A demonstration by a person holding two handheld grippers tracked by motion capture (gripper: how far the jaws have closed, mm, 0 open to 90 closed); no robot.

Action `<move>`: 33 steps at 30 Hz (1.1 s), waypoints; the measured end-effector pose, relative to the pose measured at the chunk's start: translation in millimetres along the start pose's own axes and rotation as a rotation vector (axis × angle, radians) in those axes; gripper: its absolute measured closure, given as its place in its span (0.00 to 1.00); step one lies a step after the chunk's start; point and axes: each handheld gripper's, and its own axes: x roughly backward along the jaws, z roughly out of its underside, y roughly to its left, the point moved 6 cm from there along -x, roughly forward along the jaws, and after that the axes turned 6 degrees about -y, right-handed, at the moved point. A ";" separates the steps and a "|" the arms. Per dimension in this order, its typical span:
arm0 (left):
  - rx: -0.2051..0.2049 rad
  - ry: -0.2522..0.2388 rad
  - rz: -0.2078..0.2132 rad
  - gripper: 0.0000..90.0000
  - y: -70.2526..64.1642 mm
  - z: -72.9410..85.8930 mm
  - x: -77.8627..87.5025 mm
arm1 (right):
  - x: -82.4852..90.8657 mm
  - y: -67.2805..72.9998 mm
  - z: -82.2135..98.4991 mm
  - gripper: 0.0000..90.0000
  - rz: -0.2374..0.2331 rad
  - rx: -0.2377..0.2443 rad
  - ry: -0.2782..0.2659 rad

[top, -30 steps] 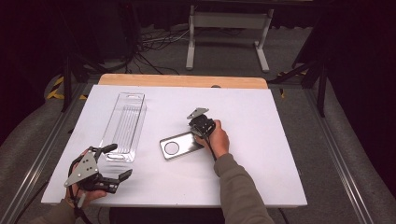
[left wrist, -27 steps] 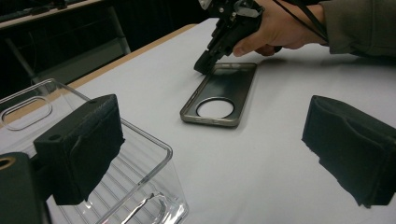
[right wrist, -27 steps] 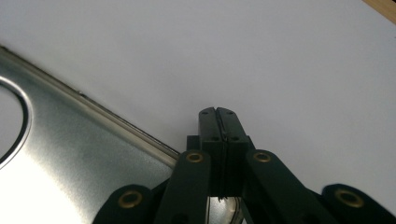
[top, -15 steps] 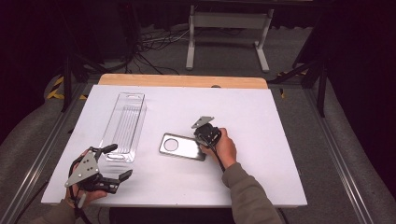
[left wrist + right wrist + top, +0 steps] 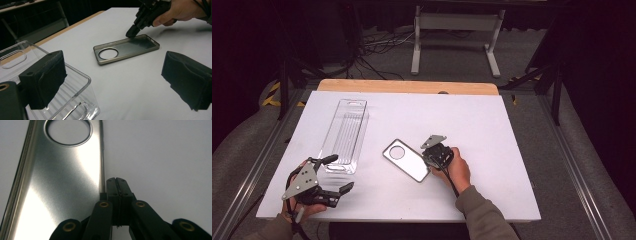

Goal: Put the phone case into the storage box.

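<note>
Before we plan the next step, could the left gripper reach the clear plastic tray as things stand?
Probably yes: the left gripper is open right beside the clear tray's near end, with nothing between them.

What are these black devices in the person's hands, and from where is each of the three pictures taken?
A person sits at a white table and holds one hand-held gripping tool in each hand. The high view looks down from above. The other two pictures come from small cameras riding on the tools, looking along their black jaws.

On the table lie a clear plastic tray and a metal phone case with a round camera hole.

The left tool rests near the tray with its jaws open and nothing between them. The right tool has its jaws shut together; its tip sits against the long edge of the phone case, apparently pushing it rather than holding it.
</note>
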 end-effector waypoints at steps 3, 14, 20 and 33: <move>-0.002 0.000 -0.003 0.07 0.0 -0.1 -0.3 | 5.3 6.2 3.5 1.00 -0.011 0.012 -0.008; -0.002 0.009 0.007 0.07 0.0 0.8 -0.9 | 17.9 29.4 8.0 1.00 -0.068 0.081 -0.012; 0.001 0.017 0.012 0.07 -0.3 1.5 -1.6 | 23.3 35.7 10.3 1.00 -0.088 0.099 -0.010; -0.007 0.030 0.012 0.07 -0.1 3.1 -2.9 | 26.2 49.8 8.5 1.00 -0.147 0.130 -0.012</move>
